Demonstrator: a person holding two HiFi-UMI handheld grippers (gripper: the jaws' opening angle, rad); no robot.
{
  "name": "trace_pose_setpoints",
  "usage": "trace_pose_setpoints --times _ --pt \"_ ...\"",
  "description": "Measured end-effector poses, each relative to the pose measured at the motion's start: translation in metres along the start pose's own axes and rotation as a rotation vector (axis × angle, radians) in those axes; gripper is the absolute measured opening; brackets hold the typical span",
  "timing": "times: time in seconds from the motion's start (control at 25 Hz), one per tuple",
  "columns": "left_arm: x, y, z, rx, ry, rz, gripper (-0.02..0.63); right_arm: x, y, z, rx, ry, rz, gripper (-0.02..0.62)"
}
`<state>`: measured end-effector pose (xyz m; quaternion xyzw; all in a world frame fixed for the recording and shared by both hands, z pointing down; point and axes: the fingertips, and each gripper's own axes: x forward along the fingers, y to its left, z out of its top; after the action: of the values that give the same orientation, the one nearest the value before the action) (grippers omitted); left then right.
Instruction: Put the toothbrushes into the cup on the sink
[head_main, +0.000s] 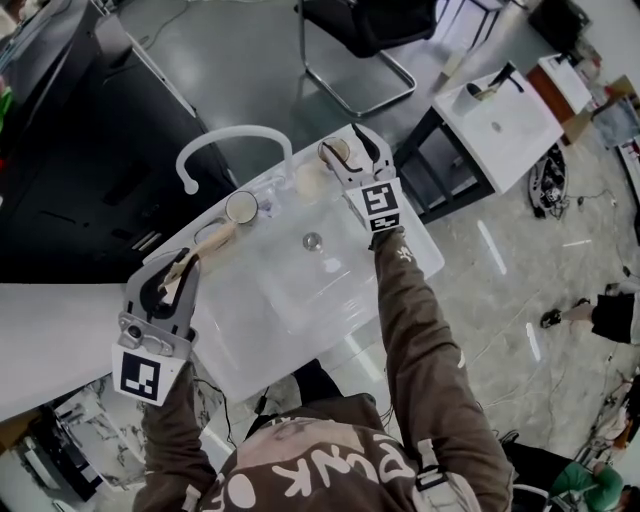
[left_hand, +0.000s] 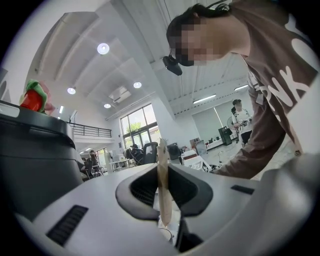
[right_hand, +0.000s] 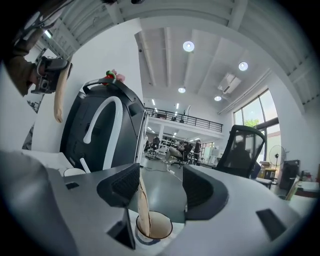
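Observation:
The white sink (head_main: 262, 352) lies below me. My left gripper (head_main: 186, 262) (left_hand: 163, 192) hovers over its left rim, shut on a beige toothbrush (head_main: 216, 237) (left_hand: 163, 175) that sticks up between the jaws. At the sink's far right corner a brown-lined cup (head_main: 334, 152) (right_hand: 155, 227) stands on the ledge. My right gripper (head_main: 356, 152) (right_hand: 161, 189) is right over it with its jaws wide apart. A second beige toothbrush (right_hand: 143, 210) stands in the cup, leaning by the left jaw, with neither pad pressing on it.
A white arched faucet (head_main: 236, 140) rises at the sink's back, with a small round white dish (head_main: 241, 206) beside it and the drain (head_main: 313, 240) mid-basin. A black cabinet (head_main: 70, 160) stands left, a chair (head_main: 365, 45) behind, another white sink unit (head_main: 505, 125) right.

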<state>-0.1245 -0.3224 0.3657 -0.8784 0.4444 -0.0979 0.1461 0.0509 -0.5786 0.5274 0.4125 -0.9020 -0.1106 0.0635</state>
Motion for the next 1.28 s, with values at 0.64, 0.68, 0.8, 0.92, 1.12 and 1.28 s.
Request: trace_pose_setpoints --times 0.64,0.68,0.8,0.92,1.12,1.28 --pt "0.071 0.015 -0.147 -0.024 0.143 -0.006 0.046 -0.06 0.013 0.088 -0.058 -0.206 0.018 0.284" --pt "0.074 0.013 -0.155 -0.026 0.145 -0.009 0.046 -0.063 0.014 0.091 -0.058 -0.213 0.02 0.284" --pt "0.084 0.011 -0.177 -0.024 0.156 -0.018 0.046 -0.072 0.018 0.098 -0.053 -0.225 0.023 0.284" --pt "0.093 0.013 -0.2 -0.022 0.172 -0.009 0.046 -0.075 0.021 0.096 -0.052 -0.215 0.026 0.284" --pt "0.103 0.01 -0.228 -0.031 0.209 -0.002 0.044 -0.081 0.03 0.098 -0.047 -0.209 0.031 0.284" --pt "0.103 0.012 -0.224 -0.047 0.194 0.008 0.046 -0.086 0.04 0.098 -0.045 -0.206 0.035 0.284"
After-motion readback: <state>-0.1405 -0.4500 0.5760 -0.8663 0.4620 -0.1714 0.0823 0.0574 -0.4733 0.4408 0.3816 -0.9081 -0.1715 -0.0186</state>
